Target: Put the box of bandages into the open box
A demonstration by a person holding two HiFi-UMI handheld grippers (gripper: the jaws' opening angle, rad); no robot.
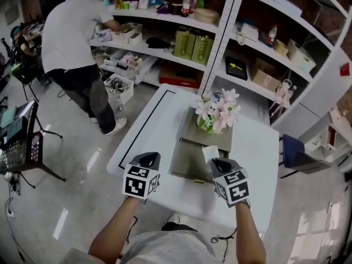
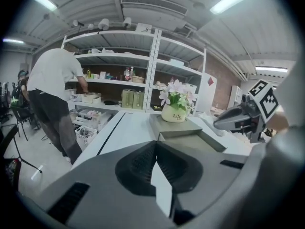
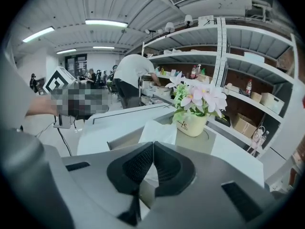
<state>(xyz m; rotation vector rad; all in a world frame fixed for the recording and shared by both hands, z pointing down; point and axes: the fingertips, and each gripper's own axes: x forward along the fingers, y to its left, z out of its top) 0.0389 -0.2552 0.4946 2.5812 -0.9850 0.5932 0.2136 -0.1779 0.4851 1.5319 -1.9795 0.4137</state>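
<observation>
At the far left a person bends at the shelving, well apart from the white table and no obstacle. The left gripper hovers over the table's near edge, its jaws pressed together on nothing. It plays no part at this point.

Just to its right lies the open box, a shallow grey-green tray whose inside looks bare. The box of bandages, a small white packet, is not in it yet. It is clamped in the right gripper and held over the tray's right rim, above the table. So I judge the pickup done and the carry nearly done. What is left is 1 short move inward and down, then a release.

Behind the tray, the lid carries a flower pot — the blooms lean toward the tray's far side, the 1 thing to steer clear of. A blue chair stands off to the right.
</observation>
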